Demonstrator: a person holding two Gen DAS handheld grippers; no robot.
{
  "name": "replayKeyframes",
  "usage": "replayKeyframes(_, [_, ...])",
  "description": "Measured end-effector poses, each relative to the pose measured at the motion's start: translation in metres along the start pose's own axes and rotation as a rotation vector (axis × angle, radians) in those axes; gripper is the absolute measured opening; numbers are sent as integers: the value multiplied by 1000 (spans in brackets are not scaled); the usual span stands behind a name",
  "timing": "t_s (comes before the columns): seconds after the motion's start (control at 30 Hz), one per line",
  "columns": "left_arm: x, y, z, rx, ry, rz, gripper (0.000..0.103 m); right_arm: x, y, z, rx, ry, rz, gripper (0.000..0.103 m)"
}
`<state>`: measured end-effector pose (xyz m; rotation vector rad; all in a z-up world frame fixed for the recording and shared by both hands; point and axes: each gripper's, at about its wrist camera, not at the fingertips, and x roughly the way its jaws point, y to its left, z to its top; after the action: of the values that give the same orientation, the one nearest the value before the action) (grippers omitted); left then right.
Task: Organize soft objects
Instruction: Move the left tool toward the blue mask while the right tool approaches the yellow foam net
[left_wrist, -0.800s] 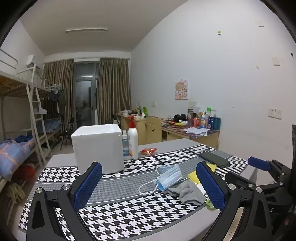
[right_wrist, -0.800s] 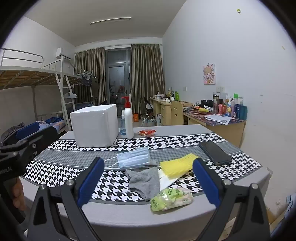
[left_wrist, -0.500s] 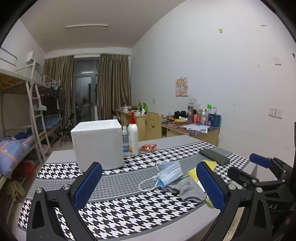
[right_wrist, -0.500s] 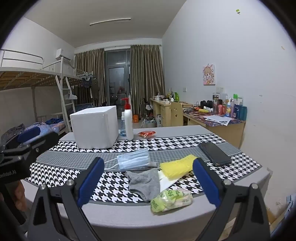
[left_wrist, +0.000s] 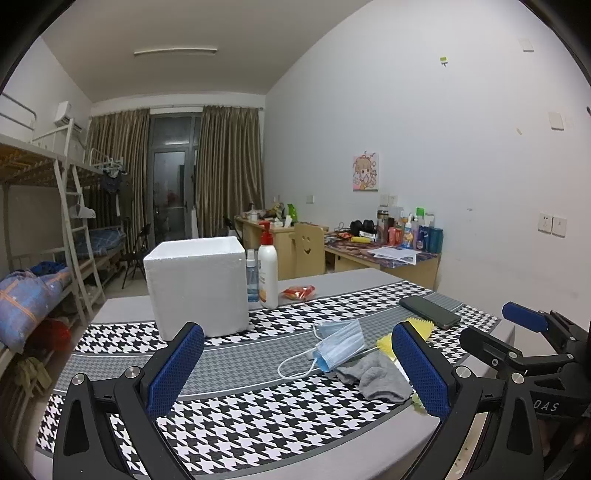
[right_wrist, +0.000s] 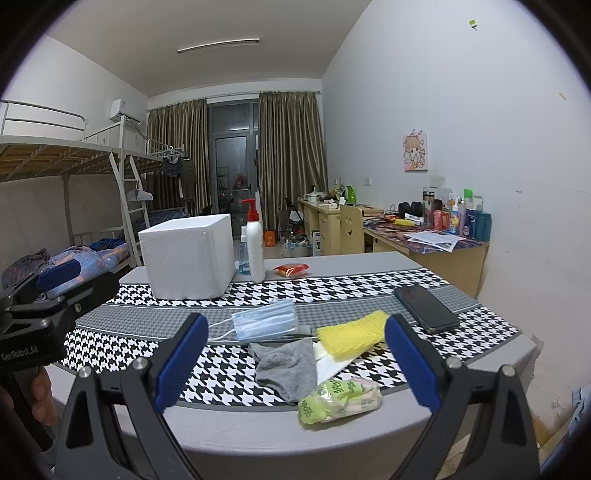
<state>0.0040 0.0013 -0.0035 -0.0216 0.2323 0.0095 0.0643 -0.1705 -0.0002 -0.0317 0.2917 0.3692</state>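
Left wrist view: left gripper (left_wrist: 295, 369) spread wide, nothing between pads. Since 0.8 s ago table sat a bit lower in frame; camera tipped up a little. Blue mask (left_wrist: 338, 347) and grey sock (left_wrist: 376, 374) lay right of middle, untouched. White foam box (left_wrist: 197, 286) at middle left.

Right wrist view: right gripper (right_wrist: 291, 363) also spread wide, holding nothing. Mask, sock, yellow sponge (right_wrist: 351, 334), green packet (right_wrist: 340, 400) lay low in middle, all in same spots. Sorting likely not started.

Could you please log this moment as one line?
left gripper: open, empty | right gripper: open, empty | gray sock, face mask: untouched on table
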Motion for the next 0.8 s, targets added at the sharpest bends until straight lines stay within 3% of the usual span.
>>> replayKeyframes(0.8, [2,-3,-1,0,-3,0,102,2,2,1,-6,0,-1,98])
